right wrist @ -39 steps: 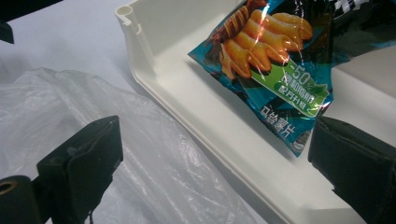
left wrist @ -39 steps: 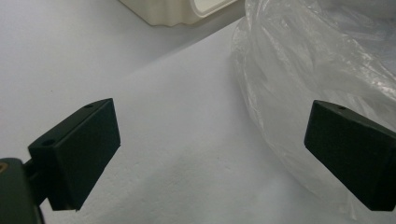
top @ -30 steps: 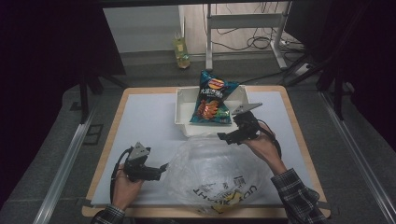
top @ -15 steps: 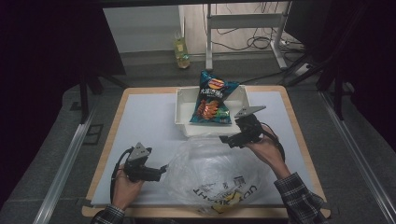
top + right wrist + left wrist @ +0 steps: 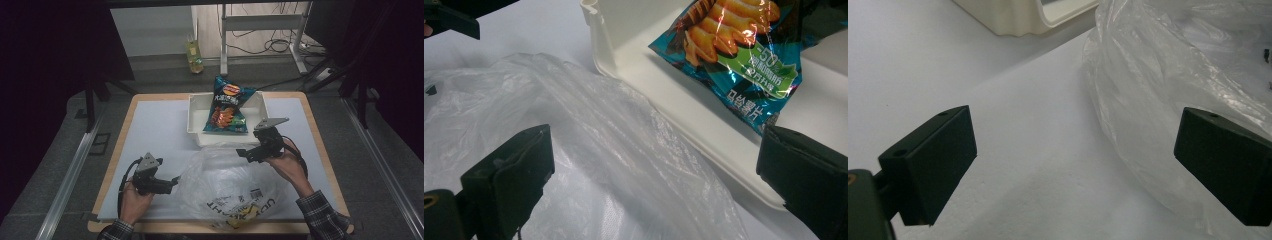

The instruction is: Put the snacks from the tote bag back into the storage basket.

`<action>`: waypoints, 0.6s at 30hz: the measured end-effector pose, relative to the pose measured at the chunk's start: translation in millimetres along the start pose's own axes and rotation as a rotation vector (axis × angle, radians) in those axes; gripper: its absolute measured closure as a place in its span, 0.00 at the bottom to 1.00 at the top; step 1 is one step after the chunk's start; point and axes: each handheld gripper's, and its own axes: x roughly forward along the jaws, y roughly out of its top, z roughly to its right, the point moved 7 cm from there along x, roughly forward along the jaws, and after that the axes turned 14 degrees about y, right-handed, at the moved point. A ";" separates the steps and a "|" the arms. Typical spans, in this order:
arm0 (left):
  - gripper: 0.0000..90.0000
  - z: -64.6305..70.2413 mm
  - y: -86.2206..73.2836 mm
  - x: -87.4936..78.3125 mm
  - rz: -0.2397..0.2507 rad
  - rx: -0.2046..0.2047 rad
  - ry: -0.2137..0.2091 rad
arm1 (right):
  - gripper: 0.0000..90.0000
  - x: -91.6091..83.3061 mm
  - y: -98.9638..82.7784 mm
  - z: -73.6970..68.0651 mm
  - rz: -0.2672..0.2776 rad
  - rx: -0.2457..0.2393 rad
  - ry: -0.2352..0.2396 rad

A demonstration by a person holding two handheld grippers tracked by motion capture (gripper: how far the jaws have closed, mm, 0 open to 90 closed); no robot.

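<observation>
Flat, the plastic bag (image 5: 232, 187) stretches left-right between both open hand-held grippers.

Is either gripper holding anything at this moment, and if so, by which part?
Nothing is held. Left gripper and right gripper both have jaws wide open beside the clear plastic bag, gripping none of it.

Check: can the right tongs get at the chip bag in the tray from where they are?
Probably yes. The right tongs hang open over the plastic bag, just short of the white tray. The chip bag lies ahead between the jaws, with just the low tray rim to clear.
</observation>
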 end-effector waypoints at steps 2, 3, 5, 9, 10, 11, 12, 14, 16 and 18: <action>0.03 -0.1 -0.1 0.0 0.001 -0.008 -0.006 | 0.02 -0.5 -1.3 -1.1 -0.002 -0.003 -0.006; 0.03 -0.2 -0.2 0.0 0.002 -0.008 -0.006 | 0.02 -0.8 -1.8 -1.6 -0.001 -0.008 -0.010; 0.03 0.1 0.2 0.0 0.006 -0.005 -0.006 | 0.02 -1.9 -2.9 -2.1 -0.003 -0.010 -0.017; 0.02 0.6 0.6 -0.2 0.013 0.013 0.000 | 0.02 -3.7 -5.4 -4.3 -0.005 -0.017 -0.019; 0.02 0.7 0.5 -0.1 0.014 0.016 0.003 | 0.02 -4.1 -6.1 -5.0 -0.008 -0.019 -0.019; 0.02 0.7 0.4 -0.1 0.013 0.018 0.005 | 0.02 -4.4 -7.1 -6.4 -0.010 -0.021 -0.016; 0.02 0.8 0.4 -0.1 0.012 0.019 0.004 | 0.02 -4.6 -7.9 -7.5 -0.011 -0.023 -0.013; 0.02 1.5 0.9 -0.4 0.014 0.019 0.003 | 0.01 -5.0 -9.5 -9.7 -0.013 -0.025 -0.011; 0.02 1.9 1.6 -1.1 0.017 0.023 0.007 | 0.00 -5.2 -10.8 -11.4 -0.015 -0.024 -0.007; 0.02 2.5 2.8 -2.3 0.026 0.024 0.007 | 0.00 -6.5 -12.1 -13.3 -0.015 -0.029 -0.008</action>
